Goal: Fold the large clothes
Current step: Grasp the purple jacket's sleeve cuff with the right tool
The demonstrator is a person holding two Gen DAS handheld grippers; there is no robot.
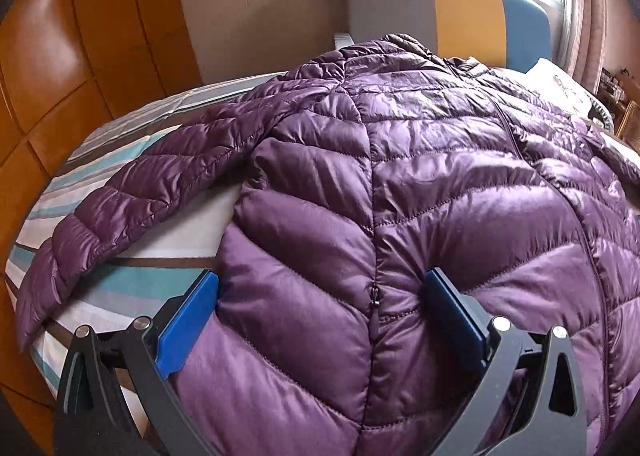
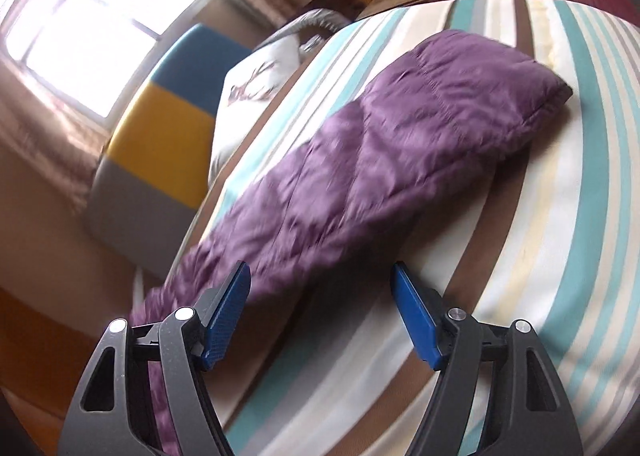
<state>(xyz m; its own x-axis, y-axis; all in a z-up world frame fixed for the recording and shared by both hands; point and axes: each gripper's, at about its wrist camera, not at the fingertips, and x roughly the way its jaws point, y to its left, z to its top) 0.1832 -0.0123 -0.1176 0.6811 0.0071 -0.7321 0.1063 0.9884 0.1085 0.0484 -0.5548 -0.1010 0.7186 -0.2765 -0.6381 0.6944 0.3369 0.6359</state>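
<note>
Nearest to us, our left gripper (image 1: 320,320) straddles the hem end of the purple down jacket (image 1: 400,176), its blue pads (image 1: 188,328) standing wide on either side of a puffed panel; the fabric bulges between them and seems to press against both, but we cannot tell whether that is a true grip or mere contact. Our right gripper (image 2: 320,320) hangs released over the striped bedspread (image 2: 520,256), nothing between its fingers, with the jacket's right sleeve (image 2: 400,128) lying just beyond and to the left of the opening. The jacket lies spread front-up across the bed, zipper running away from us, left sleeve (image 1: 132,192) angled out to the near left and the collar toward the far headboard (image 1: 440,12). We judge the step in hand to be taking hold of the jacket for a first fold. To do it well, we should bite only a modest pinch of the slippery quilting, take the sleeve near its cuff, and lift both hands together so the padding does not slide or bunch.
</note>
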